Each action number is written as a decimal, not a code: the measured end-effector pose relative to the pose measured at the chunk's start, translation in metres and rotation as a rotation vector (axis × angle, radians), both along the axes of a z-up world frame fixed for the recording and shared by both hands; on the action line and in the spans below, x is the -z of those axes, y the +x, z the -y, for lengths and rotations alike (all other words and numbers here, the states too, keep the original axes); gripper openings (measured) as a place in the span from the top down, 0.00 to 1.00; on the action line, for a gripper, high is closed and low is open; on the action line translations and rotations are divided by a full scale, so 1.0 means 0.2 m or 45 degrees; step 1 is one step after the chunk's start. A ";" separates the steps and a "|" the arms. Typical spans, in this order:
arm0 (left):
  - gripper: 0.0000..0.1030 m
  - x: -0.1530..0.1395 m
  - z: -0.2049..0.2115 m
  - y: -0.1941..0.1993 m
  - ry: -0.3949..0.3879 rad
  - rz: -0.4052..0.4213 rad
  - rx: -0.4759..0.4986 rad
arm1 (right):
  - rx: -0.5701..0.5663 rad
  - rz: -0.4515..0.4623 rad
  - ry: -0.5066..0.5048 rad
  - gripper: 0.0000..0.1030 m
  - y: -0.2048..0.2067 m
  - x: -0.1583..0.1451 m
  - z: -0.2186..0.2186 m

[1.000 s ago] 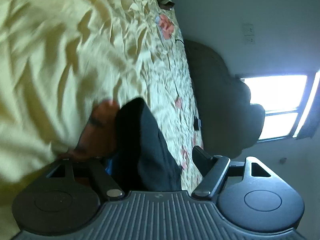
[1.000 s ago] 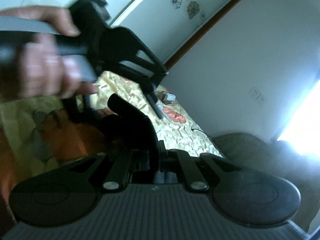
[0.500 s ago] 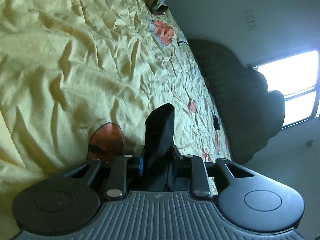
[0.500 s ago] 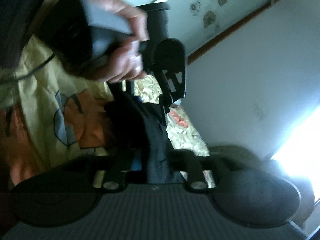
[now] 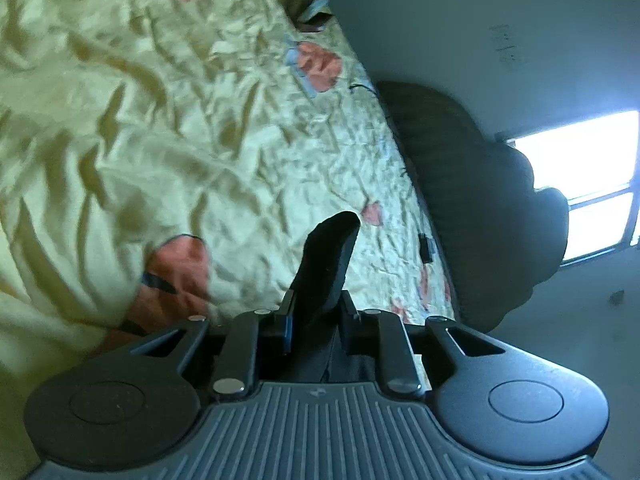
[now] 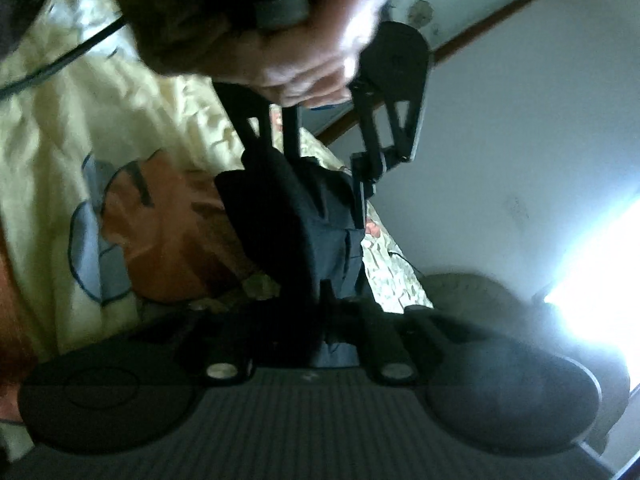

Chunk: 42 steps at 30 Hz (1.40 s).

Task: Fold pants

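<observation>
Black fabric of the pants (image 5: 326, 264) is pinched between the closed jaws of the left gripper (image 5: 314, 316); those jaws have just been closing, cloth between them. A fold of it stands up past the fingertips, long axis running away from the camera and leaning slightly right, rounded tip pointing toward the far bed edge.

Right gripper (image 6: 326, 312): jaws have just closed too, clamped on a darker bunch of the same pants (image 6: 296, 232). Bunch rises from these jaws toward the left gripper (image 6: 356, 196) in front, gripped by a hand (image 6: 304, 60). Garment held between both tools, above the bed.

Below: crumpled pale yellow bedsheet (image 5: 140, 120) with orange and grey-blue printed patches. Small dark object (image 5: 308, 10) near the far edge, blurred. Dark rounded chair or cushion (image 5: 480, 208) beside the bed. Plain grey wall (image 5: 460, 20), bright window (image 5: 592, 184) at right. Thin cable (image 6: 60, 60) crosses the sheet in the right view.
</observation>
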State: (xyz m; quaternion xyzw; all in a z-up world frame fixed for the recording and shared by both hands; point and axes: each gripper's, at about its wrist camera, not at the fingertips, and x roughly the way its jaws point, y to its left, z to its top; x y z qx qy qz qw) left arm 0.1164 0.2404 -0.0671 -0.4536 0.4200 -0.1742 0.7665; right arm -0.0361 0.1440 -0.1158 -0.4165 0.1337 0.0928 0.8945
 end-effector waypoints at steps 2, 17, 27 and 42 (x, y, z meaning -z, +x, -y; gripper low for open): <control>0.81 -0.05 0.03 -0.01 -0.004 0.028 0.009 | 0.033 -0.020 0.114 0.92 0.00 -0.07 0.05; 0.83 -0.27 0.62 -0.03 0.081 0.140 0.251 | 0.275 -0.019 0.549 0.92 -0.06 -0.31 0.53; 0.83 -0.32 1.21 -0.06 0.176 0.151 0.470 | 0.445 0.007 0.711 0.92 -0.20 -0.33 0.93; 0.83 -0.18 2.01 -0.15 0.339 0.136 0.738 | 0.652 -0.062 1.235 0.92 -0.39 -0.29 1.63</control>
